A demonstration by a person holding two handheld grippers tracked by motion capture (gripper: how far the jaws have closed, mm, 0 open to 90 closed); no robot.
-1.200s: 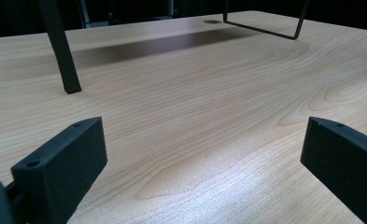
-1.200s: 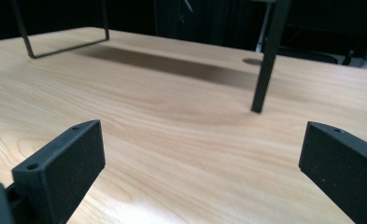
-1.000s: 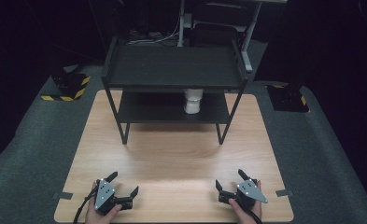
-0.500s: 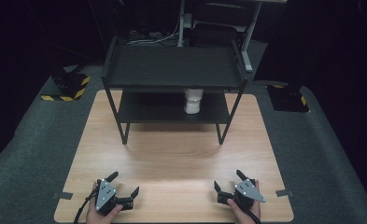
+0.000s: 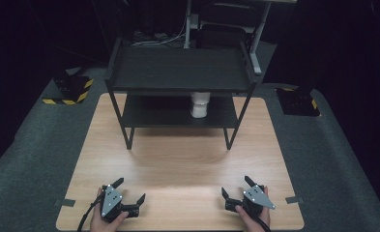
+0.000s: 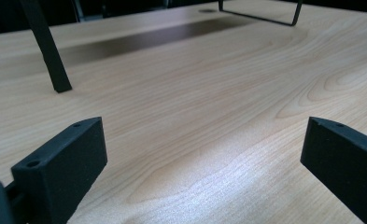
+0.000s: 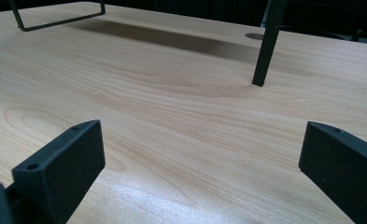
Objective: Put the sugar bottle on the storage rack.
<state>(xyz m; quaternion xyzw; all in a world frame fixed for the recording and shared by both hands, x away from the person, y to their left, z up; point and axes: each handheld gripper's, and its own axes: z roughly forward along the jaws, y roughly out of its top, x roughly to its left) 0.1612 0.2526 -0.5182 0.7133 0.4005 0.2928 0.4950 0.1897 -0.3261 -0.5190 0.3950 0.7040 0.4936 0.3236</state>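
Note:
A black two-tier rack (image 5: 180, 72) stands at the far middle of the wooden table (image 5: 178, 164). On its lower shelf sits a white cup-like object (image 5: 199, 104), right of centre. My left gripper (image 5: 129, 190) rests near the table's front edge at the left, open, with nothing between its jaws (image 6: 204, 154). My right gripper (image 5: 236, 186) rests at the front right, also open and empty (image 7: 202, 154). Both lie well short of the rack. A hand holds each gripper from below.
A front rack leg (image 6: 48, 46) rises ahead of the left gripper, and another front leg (image 7: 267, 46) ahead of the right gripper. Grey carpet (image 5: 332, 159) surrounds the table. Black blocks with yellow stripes (image 5: 69, 89) sit on the floor beside it.
The right gripper has edged very slightly to the left. The left gripper and the white object have stayed put.

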